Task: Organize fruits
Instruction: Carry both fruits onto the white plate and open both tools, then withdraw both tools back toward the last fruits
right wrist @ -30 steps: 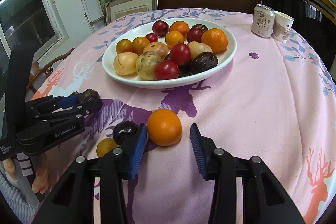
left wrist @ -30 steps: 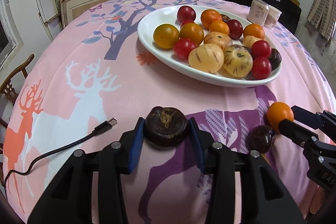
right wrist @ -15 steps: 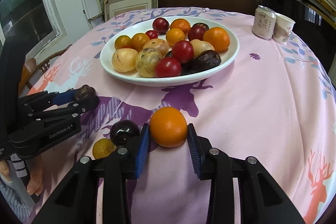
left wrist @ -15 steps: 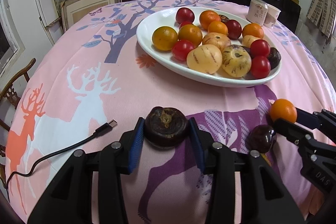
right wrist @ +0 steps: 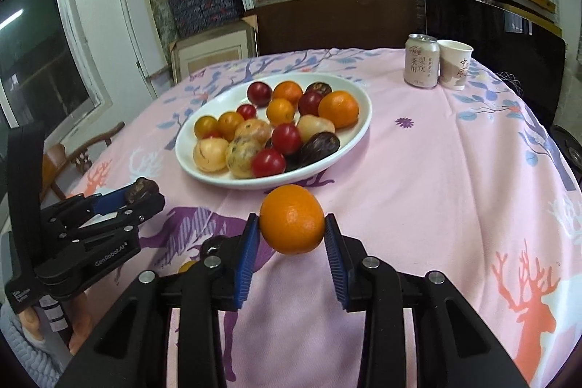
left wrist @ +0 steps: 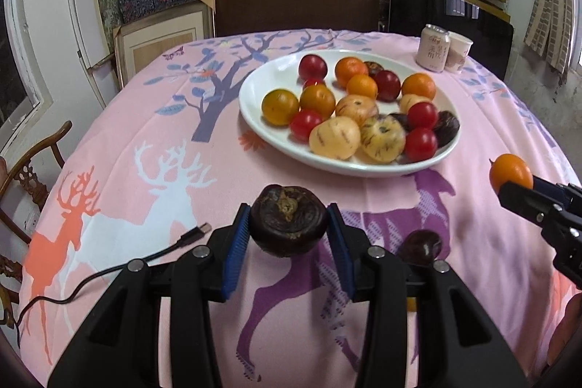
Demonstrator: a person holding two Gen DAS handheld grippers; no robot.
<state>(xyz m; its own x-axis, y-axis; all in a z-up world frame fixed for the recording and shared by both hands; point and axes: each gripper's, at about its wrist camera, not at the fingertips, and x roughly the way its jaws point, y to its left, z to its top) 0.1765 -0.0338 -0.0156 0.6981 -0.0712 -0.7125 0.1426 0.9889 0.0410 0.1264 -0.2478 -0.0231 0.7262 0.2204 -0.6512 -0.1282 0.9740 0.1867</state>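
My left gripper (left wrist: 290,231) is shut on a dark brown wrinkled fruit (left wrist: 287,215) and holds it just above the pink cloth. The right gripper (right wrist: 292,235) is shut on an orange (right wrist: 291,211), lifted off the cloth in front of the white plate (right wrist: 214,106). That plate (left wrist: 276,71) holds several oranges, red tomatoes, pale striped melons and dark fruits. A dark plum (left wrist: 420,244) lies on the cloth between the grippers, and beside it a small yellow fruit (right wrist: 187,266) is mostly hidden. From the left wrist view the right gripper (left wrist: 518,188) shows at the right edge with its orange (left wrist: 509,171).
A drink can (right wrist: 421,60) and a paper cup (right wrist: 454,64) stand at the table's far right. A black USB cable (left wrist: 171,250) lies on the cloth at the left. A wooden chair (left wrist: 32,166) stands beside the table's left edge, and shelves and boxes are behind.
The right jaws closed on the orange and lifted it off the cloth. The left gripper rose slightly with the dark fruit still in it.
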